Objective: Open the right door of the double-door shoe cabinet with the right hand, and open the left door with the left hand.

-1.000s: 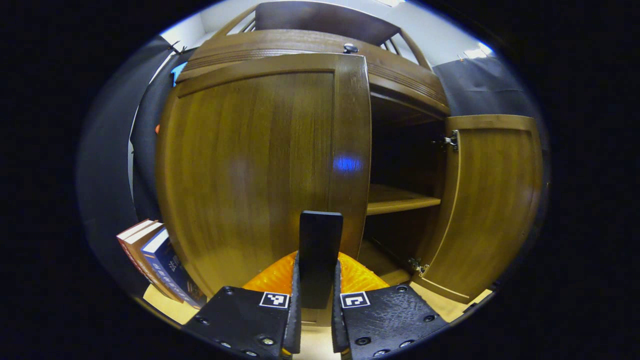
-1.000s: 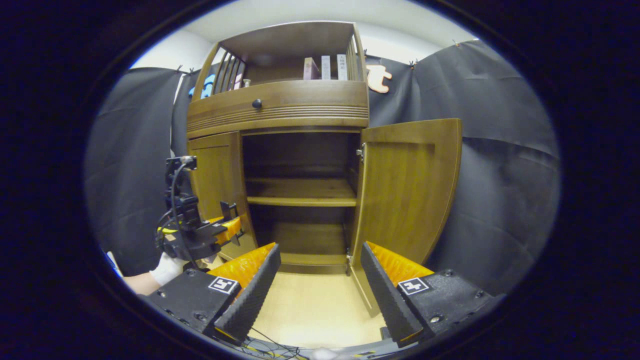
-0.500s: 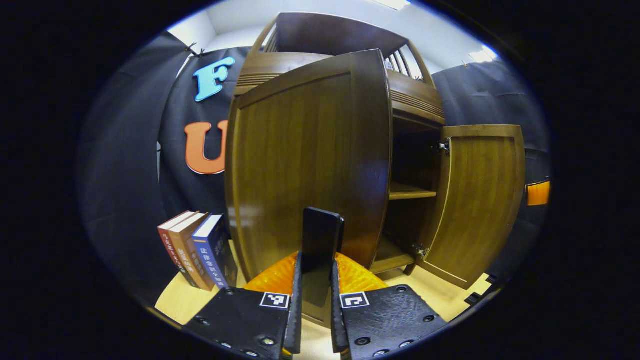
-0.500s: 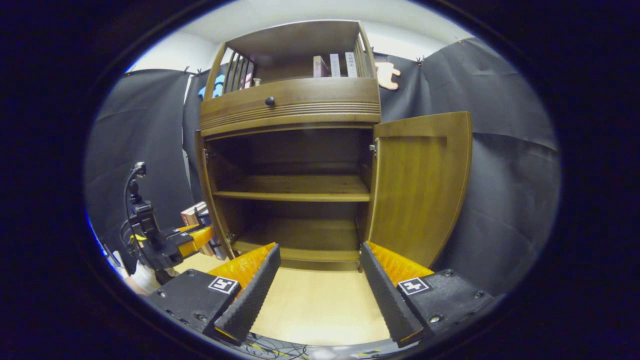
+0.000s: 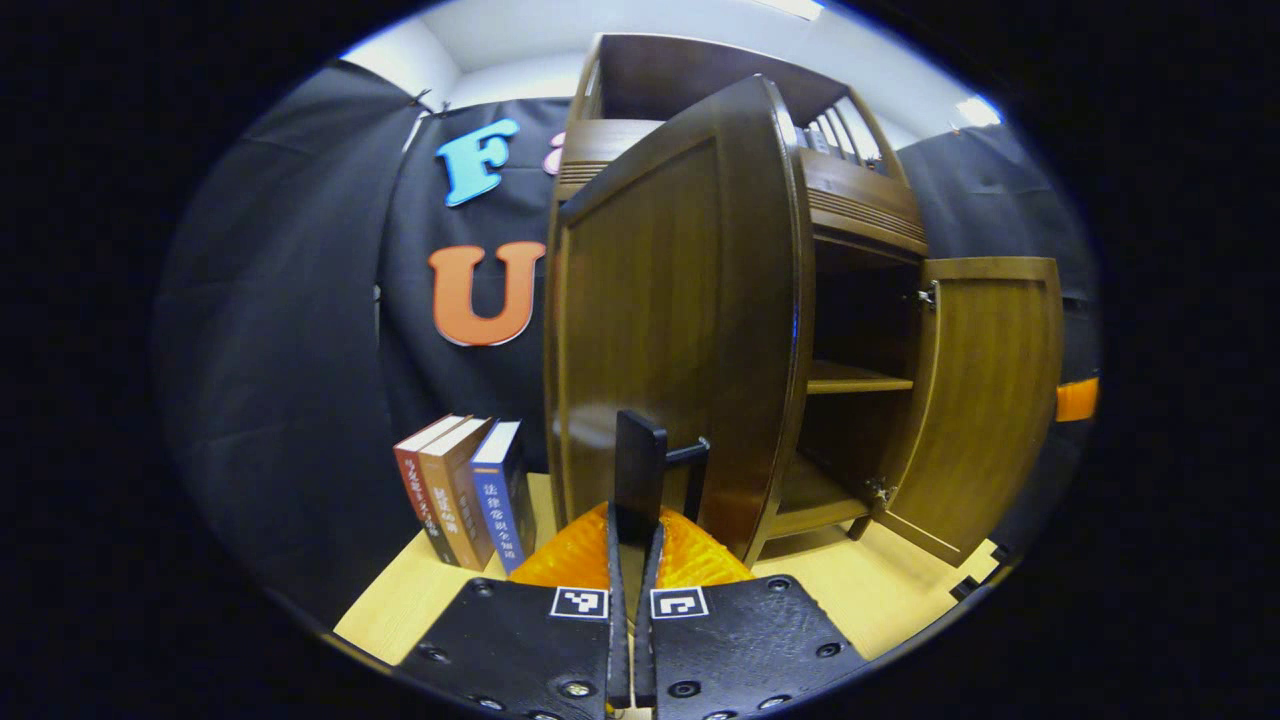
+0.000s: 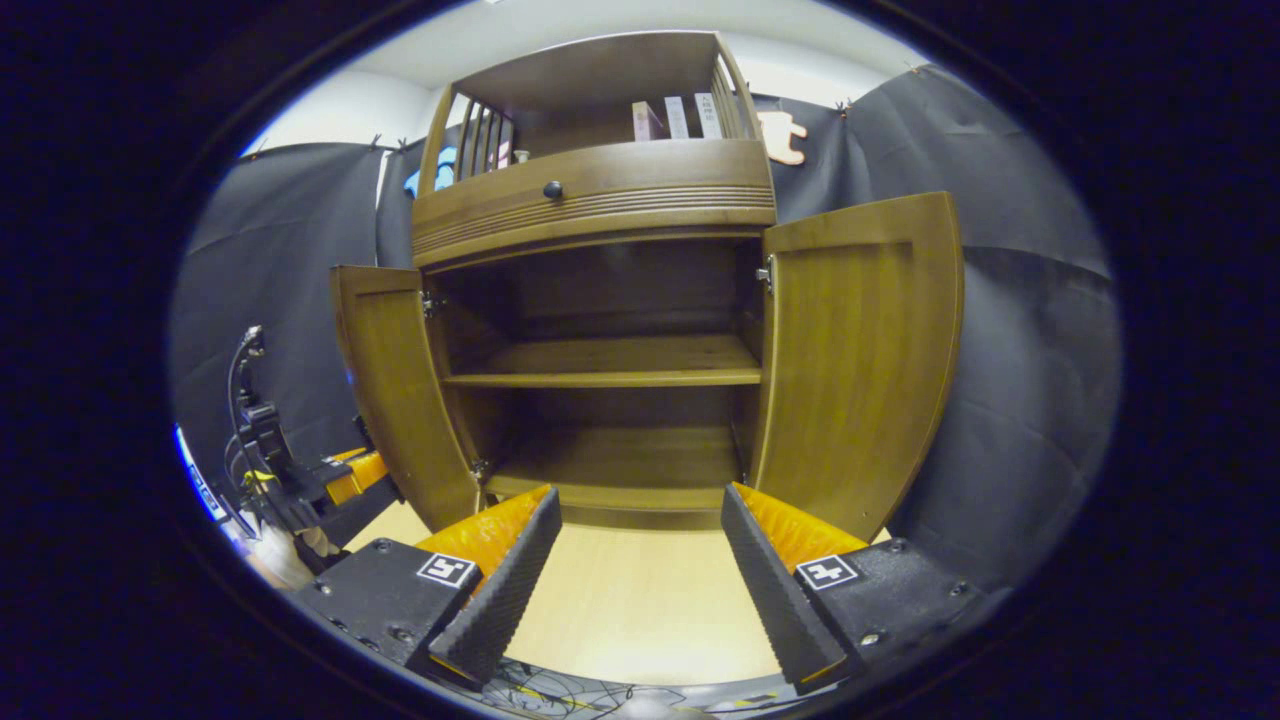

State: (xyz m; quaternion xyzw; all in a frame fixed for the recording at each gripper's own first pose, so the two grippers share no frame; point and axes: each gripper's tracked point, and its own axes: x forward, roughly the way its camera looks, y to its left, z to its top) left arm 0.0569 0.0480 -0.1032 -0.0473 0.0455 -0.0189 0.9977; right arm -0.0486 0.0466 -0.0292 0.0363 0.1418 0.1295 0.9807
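Observation:
The wooden shoe cabinet (image 6: 600, 200) has both doors swung wide. In the left gripper view the left door (image 5: 660, 300) stands edge-on right ahead, and my left gripper (image 5: 632, 530) is shut on its dark handle (image 5: 640, 455). The right door (image 5: 985, 400) hangs open farther right. In the right gripper view my right gripper (image 6: 637, 508) is open and holds nothing, set back from the cabinet, centred between the left door (image 6: 395, 400) and the right door (image 6: 860, 350). The left gripper (image 6: 345, 478) and a gloved hand (image 6: 280, 555) show beside the left door's outer face.
Three books (image 5: 460, 490) lean against the black cloth left of the cabinet. Inside are a middle shelf (image 6: 610, 365) and a bottom board, both bare. A drawer with a dark knob (image 6: 552, 189) sits above the doors. Pale wood floor (image 6: 630, 620) lies in front.
The left door has swung from nearly closed to wide open, pulled by my left gripper on its handle. The right gripper stayed open, its view shifting slightly.

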